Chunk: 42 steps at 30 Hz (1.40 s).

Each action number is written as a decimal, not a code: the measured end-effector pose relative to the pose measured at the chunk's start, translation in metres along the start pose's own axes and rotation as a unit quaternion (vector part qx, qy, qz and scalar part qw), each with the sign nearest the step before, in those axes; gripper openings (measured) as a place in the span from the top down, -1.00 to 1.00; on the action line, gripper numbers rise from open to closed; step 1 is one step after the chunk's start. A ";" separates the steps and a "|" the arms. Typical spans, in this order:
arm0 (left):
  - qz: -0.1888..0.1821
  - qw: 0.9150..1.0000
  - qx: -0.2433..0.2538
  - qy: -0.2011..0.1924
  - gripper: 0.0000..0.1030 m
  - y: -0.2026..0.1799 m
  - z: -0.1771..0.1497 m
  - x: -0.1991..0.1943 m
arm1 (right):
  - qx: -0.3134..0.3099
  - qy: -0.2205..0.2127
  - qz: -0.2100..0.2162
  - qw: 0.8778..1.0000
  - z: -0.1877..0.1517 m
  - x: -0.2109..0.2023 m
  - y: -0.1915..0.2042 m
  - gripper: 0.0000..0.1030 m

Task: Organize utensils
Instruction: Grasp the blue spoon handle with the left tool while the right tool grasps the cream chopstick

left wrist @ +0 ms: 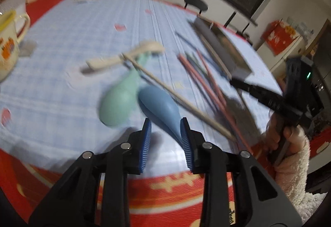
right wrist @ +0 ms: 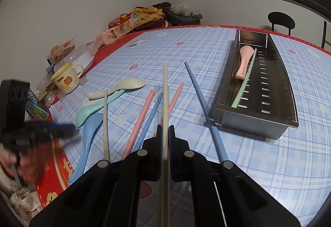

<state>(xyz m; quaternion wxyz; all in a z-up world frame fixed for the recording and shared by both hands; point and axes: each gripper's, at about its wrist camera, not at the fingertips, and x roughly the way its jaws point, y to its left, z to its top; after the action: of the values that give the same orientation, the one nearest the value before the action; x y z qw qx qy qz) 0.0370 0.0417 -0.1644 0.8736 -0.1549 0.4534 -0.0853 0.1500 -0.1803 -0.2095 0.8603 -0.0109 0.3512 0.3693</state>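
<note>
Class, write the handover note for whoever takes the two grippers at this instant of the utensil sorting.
Right gripper: shut on a cream chopstick, above the table.
Left gripper: open, jaws astride the blue spoon, not gripping.
Done: pink spoon and green chopstick lie in the metal tray.
Left on the tablecloth: green spoon, cream spoon, other cream chopstick, pink and blue chopsticks.

Yellow-rimmed mug (right wrist: 67, 80), snack packets (right wrist: 122, 26), black chair (right wrist: 281, 20)
</note>
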 end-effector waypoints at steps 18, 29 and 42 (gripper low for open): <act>0.072 0.997 0.016 -0.024 0.27 -0.021 0.013 0.028 | -0.001 -0.002 0.001 1.000 0.000 -0.001 0.001 0.88; 0.086 0.994 0.066 -0.026 0.44 -0.039 0.007 0.034 | 0.000 -0.002 0.002 1.000 0.000 -0.001 0.001 0.88; 0.089 0.992 0.083 -0.029 0.78 -0.044 0.001 0.035 | -0.002 -0.004 0.001 1.000 0.000 -0.002 0.001 0.88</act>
<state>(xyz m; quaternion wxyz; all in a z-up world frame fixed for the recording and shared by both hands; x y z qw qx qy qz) 0.0577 -0.0094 -0.1755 0.9003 -0.0433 0.4312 -0.0400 0.1486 -0.1805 -0.2078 0.8612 -0.0107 0.3475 0.3707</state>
